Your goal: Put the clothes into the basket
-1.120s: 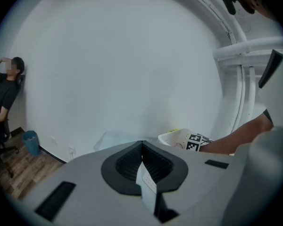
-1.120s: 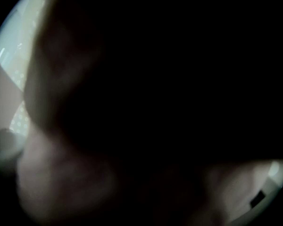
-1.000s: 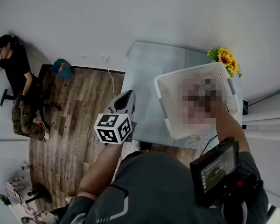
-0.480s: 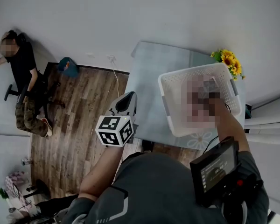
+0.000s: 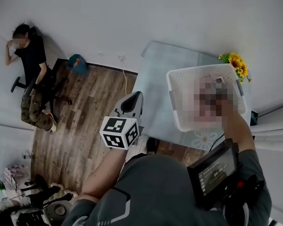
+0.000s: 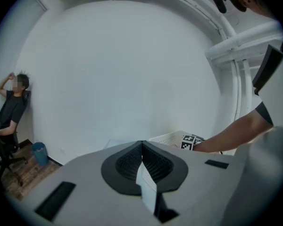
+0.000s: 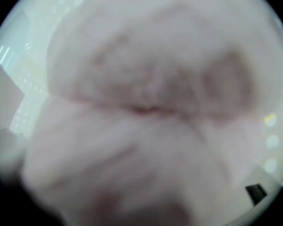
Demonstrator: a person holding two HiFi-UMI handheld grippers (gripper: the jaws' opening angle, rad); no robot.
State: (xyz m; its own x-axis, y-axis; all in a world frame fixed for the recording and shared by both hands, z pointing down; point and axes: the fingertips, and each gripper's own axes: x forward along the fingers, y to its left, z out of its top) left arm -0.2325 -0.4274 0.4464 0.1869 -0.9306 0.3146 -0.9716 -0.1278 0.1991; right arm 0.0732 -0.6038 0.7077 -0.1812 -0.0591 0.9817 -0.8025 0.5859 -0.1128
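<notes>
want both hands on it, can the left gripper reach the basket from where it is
Probably yes: the left gripper hangs beside the table, only bare top between it and the basket.

Left gripper (image 5: 133, 99) near level, fingers (image 6: 128, 160) together; right gripper (image 5: 217, 86) pointing down, just opening.

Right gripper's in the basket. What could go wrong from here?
Pink cloth fills the right gripper view. The right gripper has just been opening, but whether cloth is between its jaws can't be seen, so it may snag and lift out. The basket sits near the edge of the table; a tug could pull it off.
</notes>
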